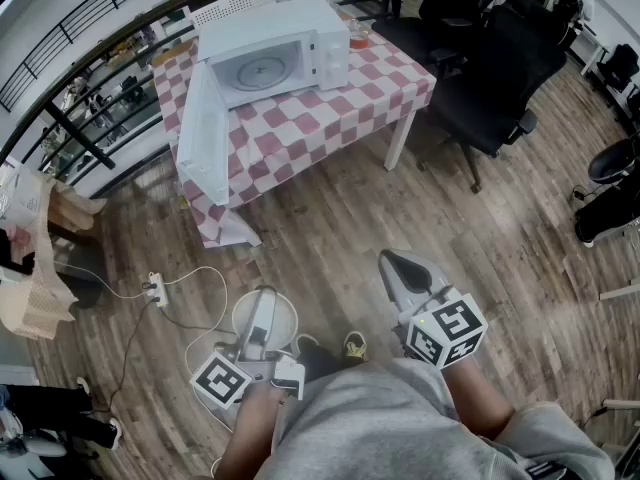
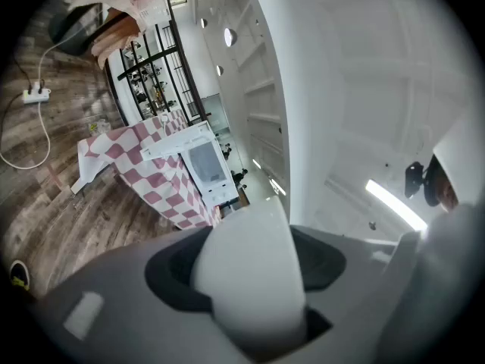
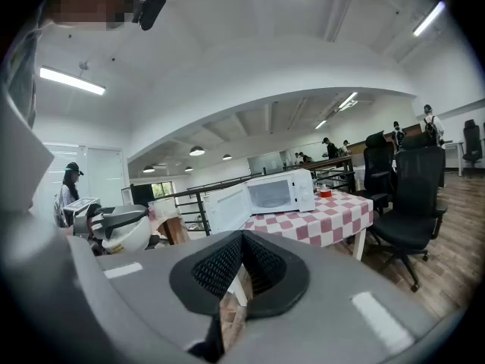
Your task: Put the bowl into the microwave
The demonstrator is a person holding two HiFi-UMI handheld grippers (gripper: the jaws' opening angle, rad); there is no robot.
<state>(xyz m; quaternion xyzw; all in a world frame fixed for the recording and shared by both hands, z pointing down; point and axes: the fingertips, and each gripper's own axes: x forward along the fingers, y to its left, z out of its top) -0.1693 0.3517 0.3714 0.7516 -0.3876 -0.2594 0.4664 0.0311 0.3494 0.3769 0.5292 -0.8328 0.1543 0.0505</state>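
A white bowl (image 1: 282, 317) hangs low over the wooden floor, close to the person's body. My left gripper (image 1: 262, 330) is shut on its rim; in the left gripper view the bowl's wall (image 2: 250, 268) fills the space between the jaws. The white microwave (image 1: 275, 53) stands on a table with a red-and-white checked cloth (image 1: 330, 113), well ahead of both grippers, with its door (image 1: 203, 133) swung wide open to the left. My right gripper (image 1: 403, 268) is shut and holds nothing; it points toward the microwave (image 3: 276, 192), and the bowl (image 3: 129, 237) shows at that view's left.
Black office chairs (image 1: 495, 63) stand right of the table. A power strip with a white cable (image 1: 154, 289) lies on the floor at left. A black railing (image 1: 90, 63) runs behind the table. An orange cup (image 1: 358, 36) sits beside the microwave.
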